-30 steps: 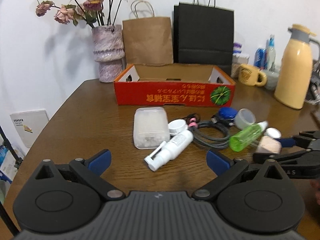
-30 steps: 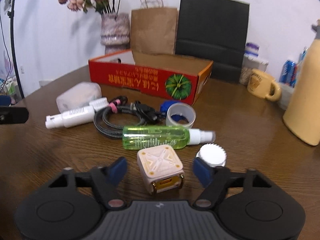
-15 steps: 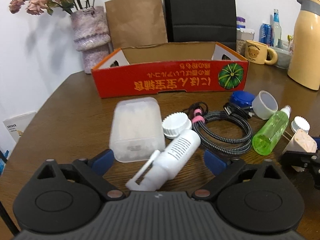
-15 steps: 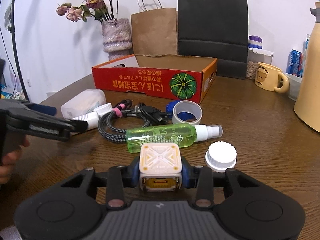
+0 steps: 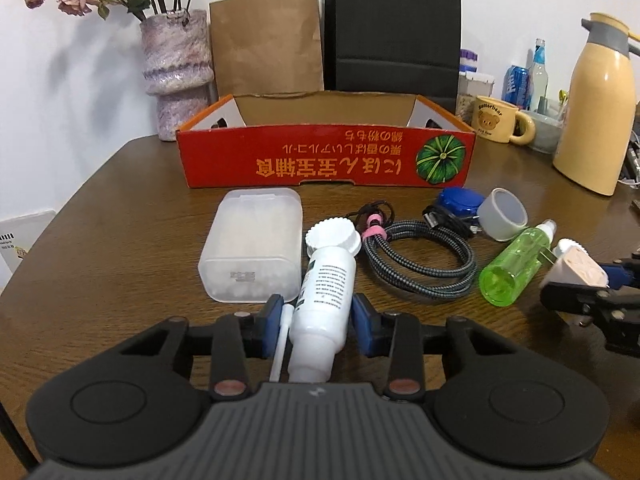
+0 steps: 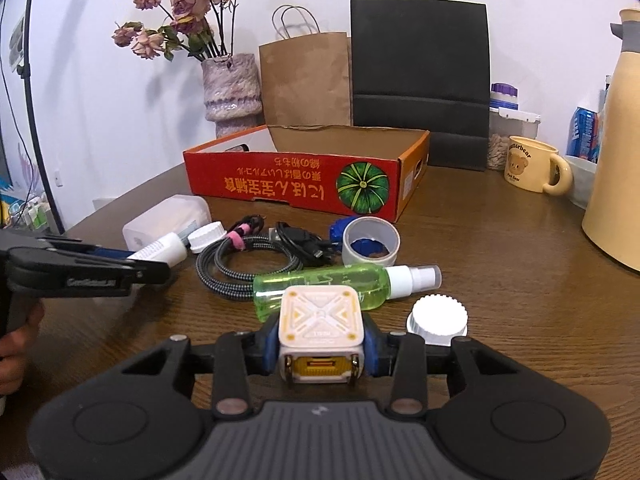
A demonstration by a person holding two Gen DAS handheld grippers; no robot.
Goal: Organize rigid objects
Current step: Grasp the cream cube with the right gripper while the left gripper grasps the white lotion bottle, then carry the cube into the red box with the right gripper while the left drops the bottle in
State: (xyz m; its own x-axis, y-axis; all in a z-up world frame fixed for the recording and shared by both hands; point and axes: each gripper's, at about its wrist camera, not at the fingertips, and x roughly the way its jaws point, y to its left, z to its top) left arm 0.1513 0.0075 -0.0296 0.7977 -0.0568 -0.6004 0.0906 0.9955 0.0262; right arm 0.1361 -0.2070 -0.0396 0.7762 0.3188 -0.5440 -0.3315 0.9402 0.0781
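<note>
A dark wooden worktop (image 5: 120,216) stands against a white wall, with a red cardboard box (image 5: 326,160) open at its far side and paper bags behind it. Loose things lie in front of the box.

The left gripper (image 5: 318,320) has just been closing, and its jaws now clamp the white spray bottle (image 5: 326,292) near the nozzle end, beside the frosted plastic case (image 5: 254,246). The right gripper (image 6: 322,344) has its jaws closed on the pink cube charger (image 6: 322,330), just in front of the green spray bottle (image 6: 324,282).

Both grasps look set, so the step in hand is probably the lift toward the box. The white bottle is held off its middle and may droop, so raise it straight up and slowly, clear of the case and the braided cable (image 5: 420,256). The charger should rise clear of the white cap (image 6: 438,318) beside it.

Only the right view shows the person's hand (image 6: 16,356) on the left gripper's handle, though it is cut by the edge. The left view alone shows the bottle's thin nozzle arm between the jaws.
</note>
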